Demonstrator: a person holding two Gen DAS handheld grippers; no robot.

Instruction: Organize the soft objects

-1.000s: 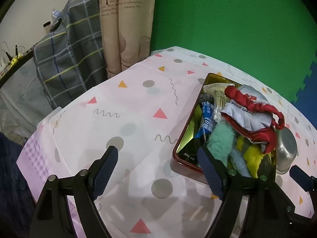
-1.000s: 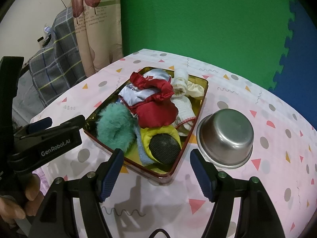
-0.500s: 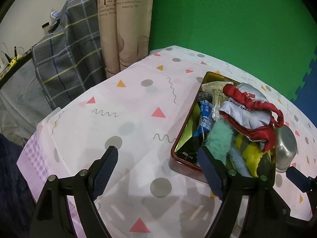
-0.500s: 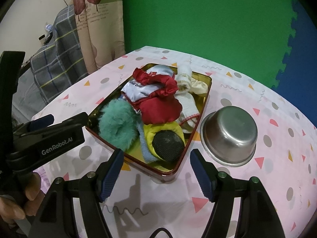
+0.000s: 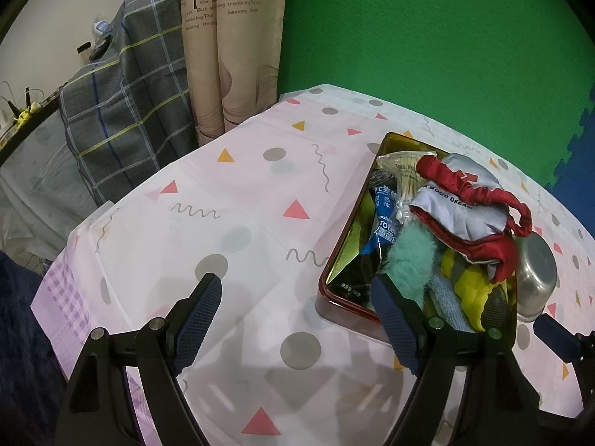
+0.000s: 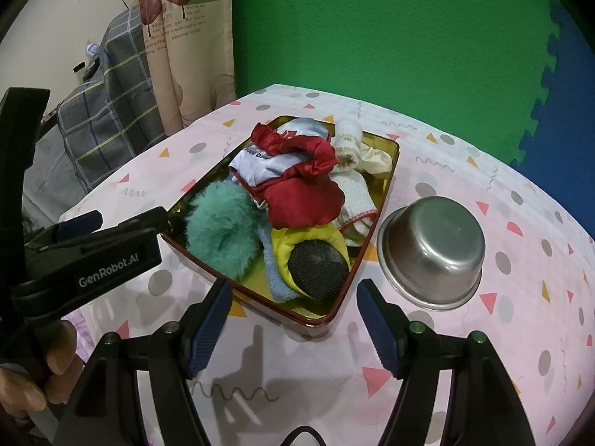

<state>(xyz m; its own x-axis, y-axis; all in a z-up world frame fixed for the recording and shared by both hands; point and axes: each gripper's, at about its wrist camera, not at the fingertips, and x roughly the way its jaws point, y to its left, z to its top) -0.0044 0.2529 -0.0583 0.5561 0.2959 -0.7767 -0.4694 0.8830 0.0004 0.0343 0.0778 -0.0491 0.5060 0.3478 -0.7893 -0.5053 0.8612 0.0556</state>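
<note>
Two handheld grippers hovered over a round surface (image 6: 483, 353) w/ a pink patterned cloth. A red-rimmed tin tray (image 6: 385, 200) sat near the middle of the surface, heaped w/ soft items. A teal fluffy pom-pom (image 6: 223, 230) lay at the tray's near-left corner, touching a light blue cloth strip (image 6: 275, 271). Beside these, at the tray's near edge, sat a yellow piece w/ a black mesh pad (image 6: 318, 267). A red and silver satin pouch (image 6: 297, 182) was piled across the tray's middle. White cloths (image 6: 357, 186) filled the tray's far-right side. In the left wrist view, a blue packet (image 5: 383, 219) and a clear plastic wrapper (image 5: 401, 182) showed along the tray's left wall. A steel bowl (image 6: 433, 245) lay tilted on the surface just beside the tray's right edge.

The left gripper (image 5: 297, 319) was spread wide & empty above bare cloth left of the tray; its right finger overlapped the tray's near corner in view. The right gripper (image 6: 293, 319) was also spread wide, holding nothing, poised at the tray's near corner. A person's hand (image 6: 41, 368) held the left gripper's handle.
</note>
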